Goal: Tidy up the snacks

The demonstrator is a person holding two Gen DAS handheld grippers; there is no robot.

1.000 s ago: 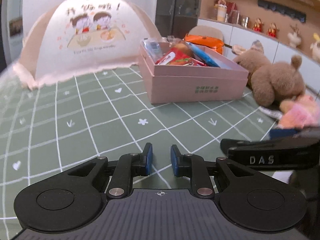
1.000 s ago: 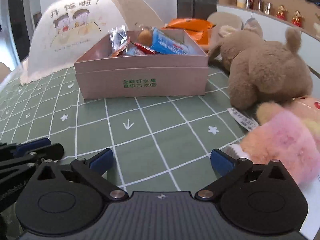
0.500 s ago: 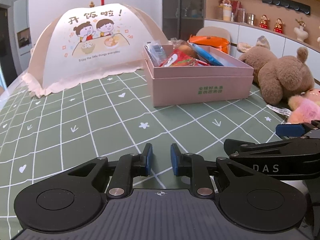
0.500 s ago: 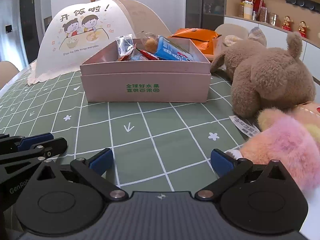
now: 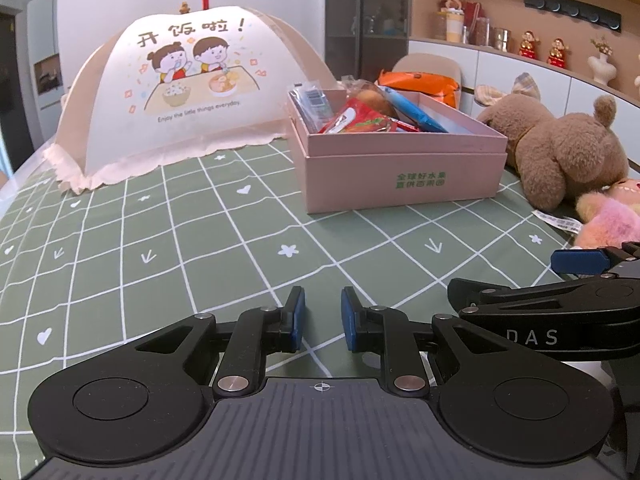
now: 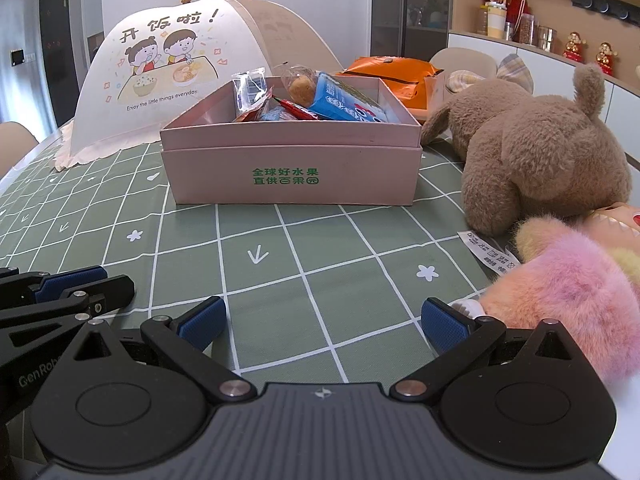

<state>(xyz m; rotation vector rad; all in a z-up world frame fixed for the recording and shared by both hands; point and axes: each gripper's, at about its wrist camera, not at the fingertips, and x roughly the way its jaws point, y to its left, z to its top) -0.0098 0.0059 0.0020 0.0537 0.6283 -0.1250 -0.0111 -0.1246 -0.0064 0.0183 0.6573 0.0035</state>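
So here's where I'm at: both grippers are parked low over the green tablecloth with the white grid lines [image 6: 280,280], side by side. My left gripper [image 5: 322,318] has its blue pads pulled in to a narrow gap with nothing between them, just cloth underneath. My right gripper [image 6: 322,322] is spread wide and it's empty too.

The snacks are piled in the open pale pink cardboard box with green lettering [image 6: 292,176], straight ahead of both grippers and well apart from them. I can make out a blue packet [image 6: 348,104], a red wrapper [image 5: 356,122] and a clear little sachet [image 6: 250,90] leaning against the far wall. There's also an orange bag [image 6: 394,70] sitting behind the box, outside it, though I can't tell whether it touches the box from here.

Off to the right, a brown plush bear [image 6: 536,152] lies beside the box, and a pink fluffy toy [image 6: 576,296] is just beside my right finger. Back left is a beige mesh food cover with cartoon kids [image 5: 188,92].
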